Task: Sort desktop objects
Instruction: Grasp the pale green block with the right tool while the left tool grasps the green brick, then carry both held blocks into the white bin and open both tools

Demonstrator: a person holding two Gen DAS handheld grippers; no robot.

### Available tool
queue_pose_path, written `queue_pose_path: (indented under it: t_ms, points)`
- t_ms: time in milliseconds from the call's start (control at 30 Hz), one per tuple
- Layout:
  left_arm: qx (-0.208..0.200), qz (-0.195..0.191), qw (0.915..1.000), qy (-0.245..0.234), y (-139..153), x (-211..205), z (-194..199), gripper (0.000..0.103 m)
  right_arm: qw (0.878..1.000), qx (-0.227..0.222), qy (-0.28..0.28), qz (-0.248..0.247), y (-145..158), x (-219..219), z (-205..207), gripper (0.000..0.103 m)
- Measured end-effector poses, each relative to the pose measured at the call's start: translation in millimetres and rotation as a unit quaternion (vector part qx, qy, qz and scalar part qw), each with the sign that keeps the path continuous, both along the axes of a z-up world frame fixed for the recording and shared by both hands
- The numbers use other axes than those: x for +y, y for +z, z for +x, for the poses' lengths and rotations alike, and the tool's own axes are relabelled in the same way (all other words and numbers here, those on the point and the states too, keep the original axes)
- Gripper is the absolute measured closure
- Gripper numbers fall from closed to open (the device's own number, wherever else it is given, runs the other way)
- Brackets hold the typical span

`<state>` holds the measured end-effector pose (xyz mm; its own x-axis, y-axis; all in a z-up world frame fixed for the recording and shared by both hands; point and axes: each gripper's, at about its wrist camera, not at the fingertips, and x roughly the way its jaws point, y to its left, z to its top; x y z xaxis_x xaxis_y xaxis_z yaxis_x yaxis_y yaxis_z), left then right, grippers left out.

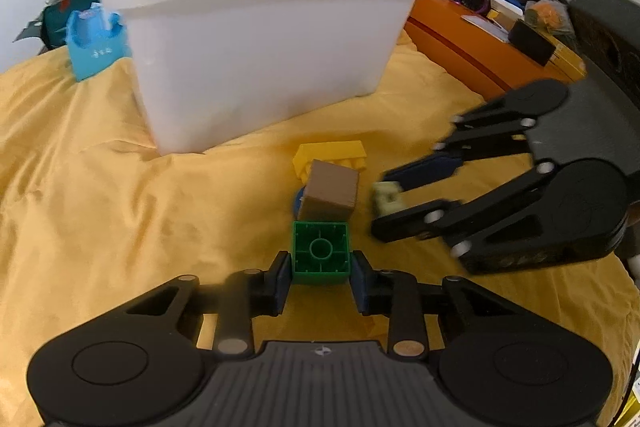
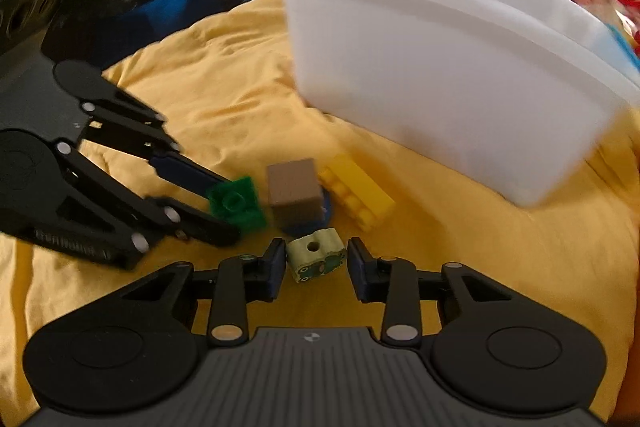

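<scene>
Left gripper [image 1: 320,277] clamped on green brick [image 1: 320,259]; right gripper [image 2: 317,267] parted around pale block [image 2: 316,261], left pad touching, right pad clear, yellow cloth [image 1: 100,187] beneath

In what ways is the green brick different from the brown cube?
The green brick sits between the left gripper pads; the brown cube lies free on the yellow cloth. The green brick is hollow underneath with a stud on top; the brown cube has plain faces. Both are small blocks.

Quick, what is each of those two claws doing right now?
Left gripper: shut on the green brick.
Right gripper: open around the pale block, not clamped.
</scene>
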<state>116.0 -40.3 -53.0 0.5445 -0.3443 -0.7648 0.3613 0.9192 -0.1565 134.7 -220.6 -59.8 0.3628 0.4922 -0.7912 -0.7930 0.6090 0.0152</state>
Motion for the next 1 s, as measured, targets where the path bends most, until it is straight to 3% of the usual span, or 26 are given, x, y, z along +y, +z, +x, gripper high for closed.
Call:
queue_pose_path:
  t_ms: [267, 500, 700, 800, 1000]
  points:
    - [-0.047, -0.023, 0.9967, 0.062, 53, 29, -11, 0.068, 0.988, 0.011, -0.125, 0.095, 45, -54, 8, 0.066]
    - [-0.073, -0.045, 0.9903, 0.109, 113, 47, 34, 0.068, 0.975, -0.018, -0.17, 0.146, 115, -49, 53, 0.066]
    - [-0.066, -0.033, 0.9898, 0.122, 143, 50, 92, 0.068, 0.974, -0.013, -0.186, 0.129, 146, -28, 103, 0.066]
    - [-0.037, -0.037, 0.9898, 0.133, 144, 55, 116, 0.068, 0.974, 0.007, -0.202, 0.105, 145, -21, 126, 0.066]
    - [-0.025, -0.026, 0.9909, 0.129, 142, 54, 134, 0.068, 0.975, 0.025, -0.206, 0.076, 138, -10, 141, 0.066]
